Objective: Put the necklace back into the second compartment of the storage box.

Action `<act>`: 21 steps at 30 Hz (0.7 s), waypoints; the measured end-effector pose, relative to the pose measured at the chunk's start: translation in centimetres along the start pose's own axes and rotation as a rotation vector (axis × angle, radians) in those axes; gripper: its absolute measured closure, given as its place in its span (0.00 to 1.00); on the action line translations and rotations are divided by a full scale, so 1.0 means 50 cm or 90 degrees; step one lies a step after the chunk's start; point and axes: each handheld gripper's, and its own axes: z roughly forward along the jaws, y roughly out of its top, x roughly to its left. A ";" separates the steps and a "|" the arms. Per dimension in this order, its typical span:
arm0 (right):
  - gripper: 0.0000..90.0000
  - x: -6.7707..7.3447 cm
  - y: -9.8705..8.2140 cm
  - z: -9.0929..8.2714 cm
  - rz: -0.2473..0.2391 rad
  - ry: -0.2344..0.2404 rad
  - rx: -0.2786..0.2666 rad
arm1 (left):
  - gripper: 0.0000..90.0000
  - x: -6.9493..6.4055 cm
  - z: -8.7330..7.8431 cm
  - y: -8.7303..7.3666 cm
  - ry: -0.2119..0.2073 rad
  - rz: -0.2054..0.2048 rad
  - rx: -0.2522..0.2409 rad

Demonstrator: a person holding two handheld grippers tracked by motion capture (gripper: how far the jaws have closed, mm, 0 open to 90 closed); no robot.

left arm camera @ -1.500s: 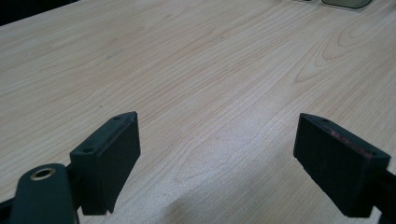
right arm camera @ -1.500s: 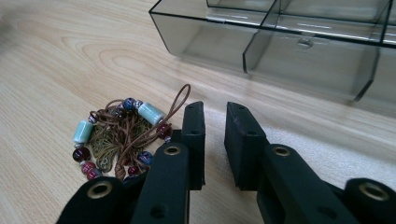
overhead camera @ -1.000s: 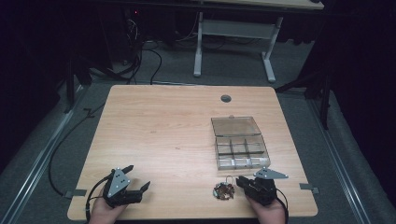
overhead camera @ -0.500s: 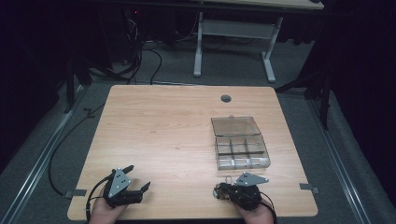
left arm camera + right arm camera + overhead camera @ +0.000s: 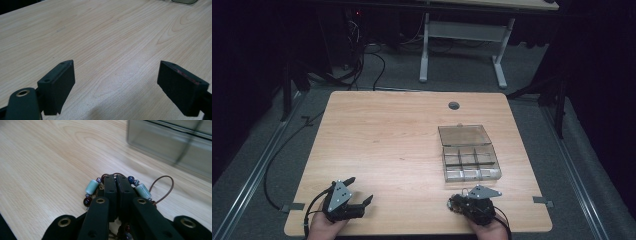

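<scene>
A beaded bracelet with pale green, dark red and blue beads on a brown cord lies on the wooden table near its front edge. My right gripper is shut on its cord, with beads spread to either side of the tips. In the high view the bracelet peeks out at the left of the right gripper. My left gripper rests at the front left, open, with bare wood between its jaws in the left gripper view.
A clear plastic compartment box with its lid folded back stands just beyond the right gripper, and its wall is close ahead in the right gripper view. A round cable hole sits at the table's far edge.
My right gripper has moved left along the front edge onto the bracelet and now covers most of it. The left gripper has stayed in place.
</scene>
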 end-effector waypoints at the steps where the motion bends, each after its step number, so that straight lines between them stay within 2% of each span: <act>1: 0.98 -0.013 -0.005 -0.007 0.008 -0.010 -0.001 | 0.17 0.000 0.000 0.000 0.000 0.000 0.000; 4: 0.98 -0.024 -0.010 -0.013 0.016 -0.015 -0.003 | 0.17 0.000 0.000 0.000 0.000 0.000 0.000; 6: 0.98 -0.043 -0.019 -0.025 0.032 -0.027 -0.004 | 0.17 0.000 0.000 0.000 0.000 -0.001 0.001; 14: 0.98 -0.070 -0.039 -0.050 0.062 -0.054 -0.012 | 0.17 0.000 0.000 0.000 0.000 0.000 0.001; 19: 0.94 -0.077 -0.042 -0.055 0.071 -0.044 -0.018 | 0.17 0.000 0.001 0.000 0.000 0.000 0.002; 20: 0.94 -0.076 -0.041 -0.060 0.070 -0.051 -0.024 | 0.17 0.000 0.000 0.000 0.000 0.000 0.002; 21: 0.94 -0.080 -0.036 -0.080 0.074 -0.069 -0.052 | 0.17 0.000 0.000 0.000 0.000 0.000 0.001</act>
